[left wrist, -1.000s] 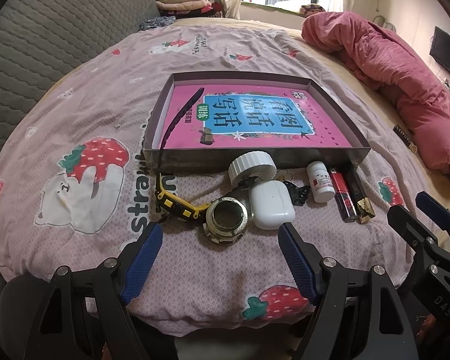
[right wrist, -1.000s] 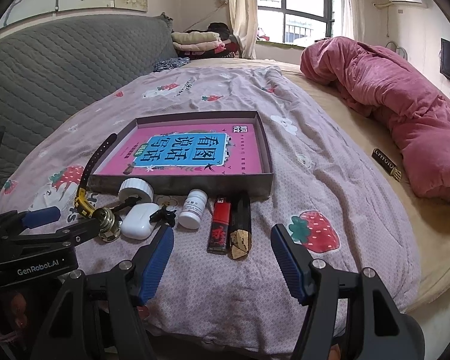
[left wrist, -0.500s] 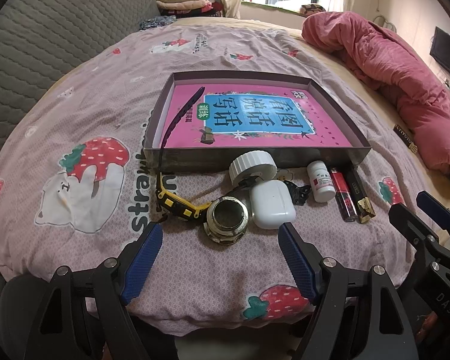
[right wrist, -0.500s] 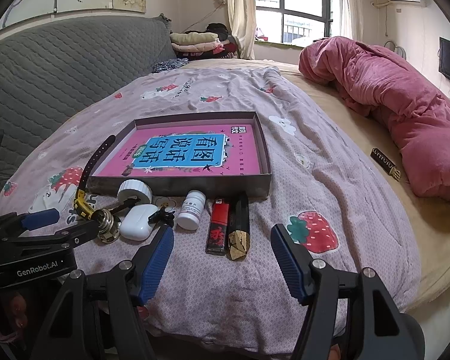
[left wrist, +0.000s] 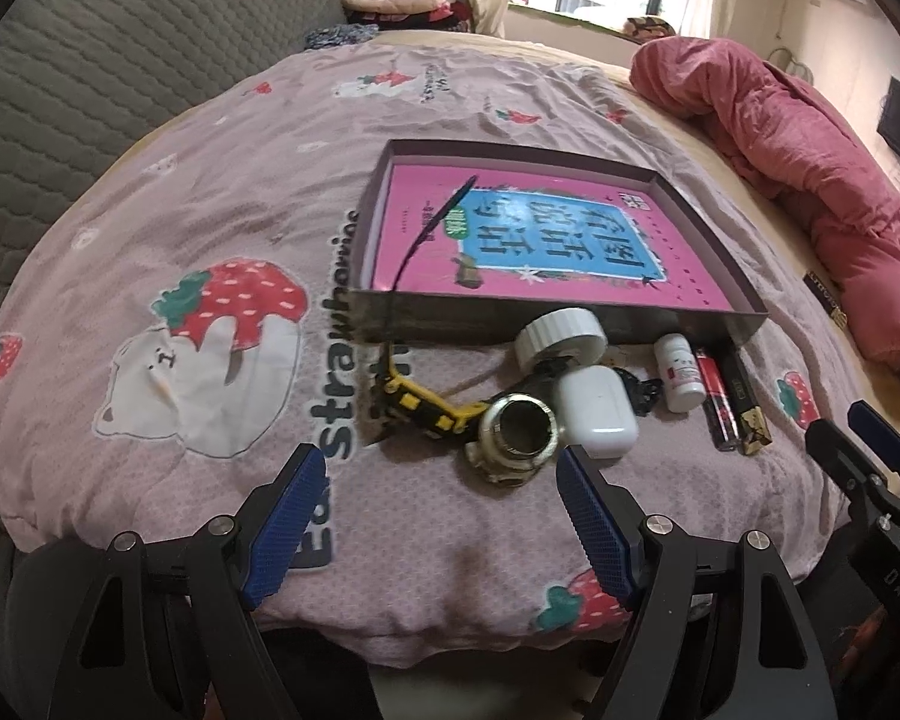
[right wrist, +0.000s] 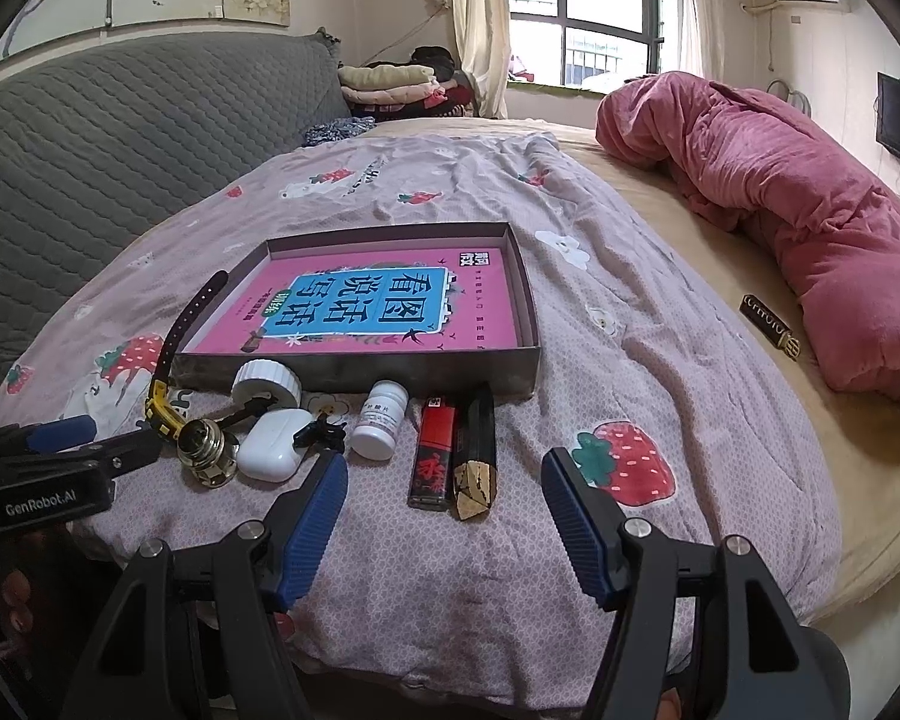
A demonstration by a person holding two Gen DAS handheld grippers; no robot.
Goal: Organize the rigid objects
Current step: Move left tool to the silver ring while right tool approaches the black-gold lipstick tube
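Both tongs are seen wide open and empty, held above the near edge of the bed [right wrist: 660,324]. The left tongs [left wrist: 441,501] are pointed at the metal ring [left wrist: 517,429]; the right tongs [right wrist: 444,495] are pointed at the red lighter [right wrist: 433,450] and the black and gold stick [right wrist: 475,456], which lie side by side, touching.

A shallow box [right wrist: 510,369] is placed on the strawberry bedsheet [left wrist: 210,192], with a pink book [right wrist: 390,300] lying inside it. Along the near wall of the box a row of small things is laid: a yellow and black watch [left wrist: 417,405] whose strap leans over the box wall, the metal ring, a white earbud case [left wrist: 594,411], a white cap [left wrist: 561,336], a black clip [right wrist: 321,431] and a small white bottle [right wrist: 381,420]. A pink quilt [right wrist: 780,204] is bunched along the far right edge of the bed, and a small dark bar [right wrist: 768,324] lies near it.
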